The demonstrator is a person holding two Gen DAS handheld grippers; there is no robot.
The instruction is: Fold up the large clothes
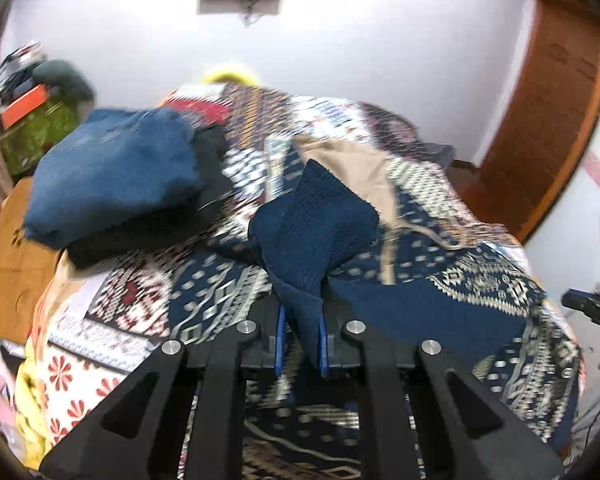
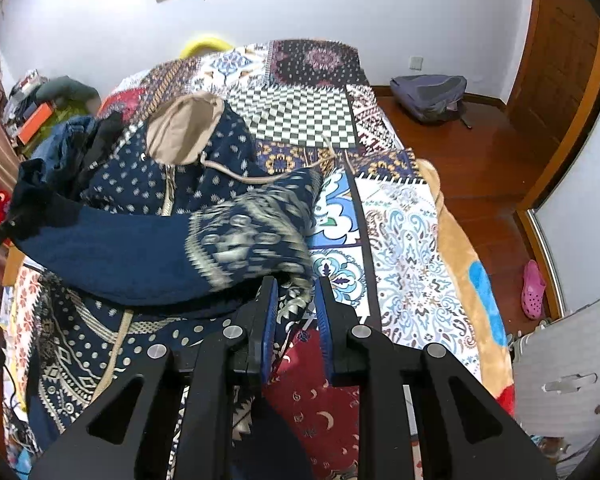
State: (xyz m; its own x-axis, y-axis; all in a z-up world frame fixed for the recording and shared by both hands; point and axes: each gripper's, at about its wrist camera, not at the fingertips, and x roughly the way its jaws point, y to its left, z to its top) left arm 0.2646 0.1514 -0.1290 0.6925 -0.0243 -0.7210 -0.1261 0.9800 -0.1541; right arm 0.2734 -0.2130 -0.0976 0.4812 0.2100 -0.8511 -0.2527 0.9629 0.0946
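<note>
A navy patterned hooded sweater [image 2: 140, 208] with a beige-lined hood [image 2: 184, 128] lies spread on the bed. My left gripper [image 1: 302, 334] is shut on the sweater's ribbed navy cuff [image 1: 312, 232] and holds that sleeve up over the body of the garment. In the right wrist view the sleeve [image 2: 160, 256] stretches across the sweater. My right gripper [image 2: 296, 312] hangs at the sweater's right edge with patterned cloth at its left finger; the jaws stand apart with a gap between the blue pads.
A patchwork blanket [image 2: 400, 272] covers the bed. A folded stack of blue jeans [image 1: 112, 172] and dark clothes sits at the bed's far left. A backpack [image 2: 430, 96] lies on the wooden floor, with a wooden door [image 2: 560, 60] at right and a pink shoe [image 2: 534, 290].
</note>
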